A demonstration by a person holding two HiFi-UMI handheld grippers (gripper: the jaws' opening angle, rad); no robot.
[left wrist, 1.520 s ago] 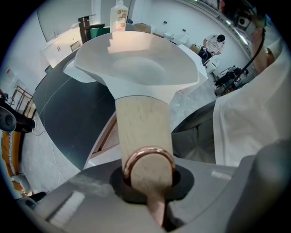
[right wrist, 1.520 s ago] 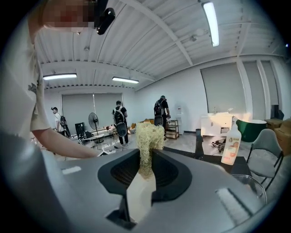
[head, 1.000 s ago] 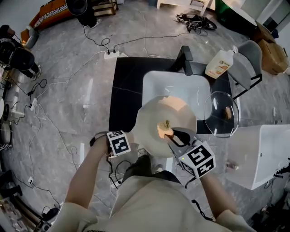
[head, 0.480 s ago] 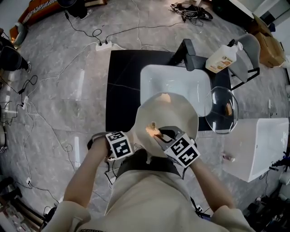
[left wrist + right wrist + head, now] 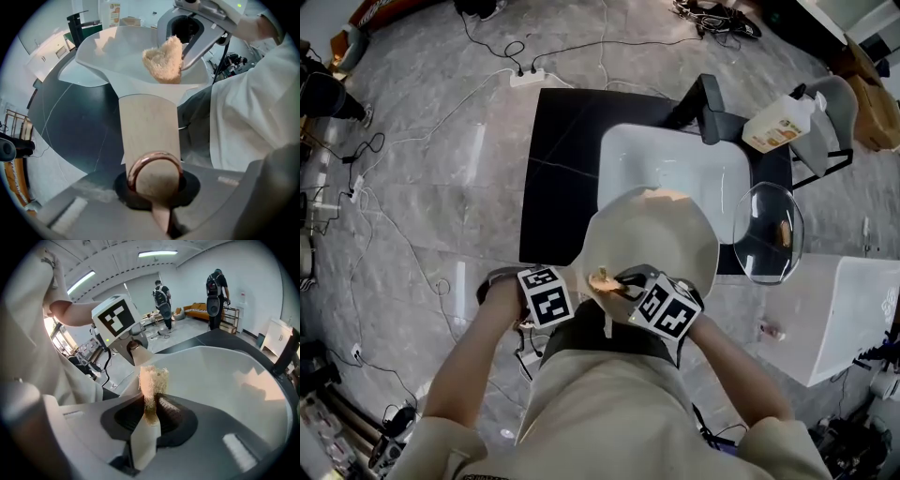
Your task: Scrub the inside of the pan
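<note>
Though half out of sight, sponge [image 5: 153, 380] in right gripper [image 5: 151, 405]

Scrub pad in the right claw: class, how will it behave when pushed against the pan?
Probably soft and floppy: the scrub pad is pinched thin in the right claw, its frayed top loose. Likely light; it should flatten against the pan rather than scrape.

A wide cream pan [image 5: 661, 234] covers the white sink's [image 5: 675, 159] near half. A domed glass lid [image 5: 766, 232] blocks the right side. The black countertop [image 5: 562, 178] lies open on the left.
</note>
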